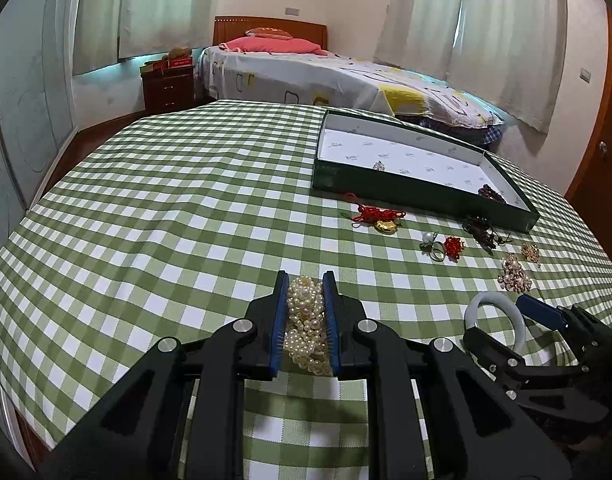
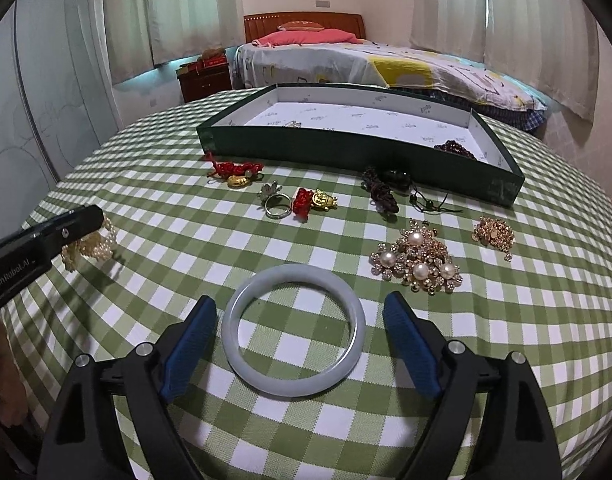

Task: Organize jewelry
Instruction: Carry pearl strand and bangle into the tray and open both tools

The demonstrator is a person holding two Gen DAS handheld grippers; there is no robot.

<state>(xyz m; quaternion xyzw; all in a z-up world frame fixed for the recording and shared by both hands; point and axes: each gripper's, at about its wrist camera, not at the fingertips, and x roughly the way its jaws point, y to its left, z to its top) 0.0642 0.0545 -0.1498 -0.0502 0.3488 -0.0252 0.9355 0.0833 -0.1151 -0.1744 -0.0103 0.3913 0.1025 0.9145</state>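
My left gripper (image 1: 305,280) is shut on a cream pearl bracelet (image 1: 306,320), held just above the checked cloth; it also shows at the left of the right wrist view (image 2: 92,242). My right gripper (image 2: 300,304) is open, its blue pads on either side of a pale jade bangle (image 2: 293,330) lying flat on the cloth; the bangle also shows in the left wrist view (image 1: 496,318). A dark green tray (image 2: 346,148) with a white lining stands behind, holding a dark bead bracelet (image 2: 456,150) and a small brooch (image 1: 379,166).
Loose on the green checked tablecloth (image 2: 146,208): a red knot charm with gold piece (image 2: 236,172), a silver ring (image 2: 276,204), a red and gold charm (image 2: 314,202), a dark cord bracelet (image 2: 386,188), a pearl brooch (image 2: 418,260), a gold brooch (image 2: 494,234). A bed (image 2: 366,64) stands beyond.
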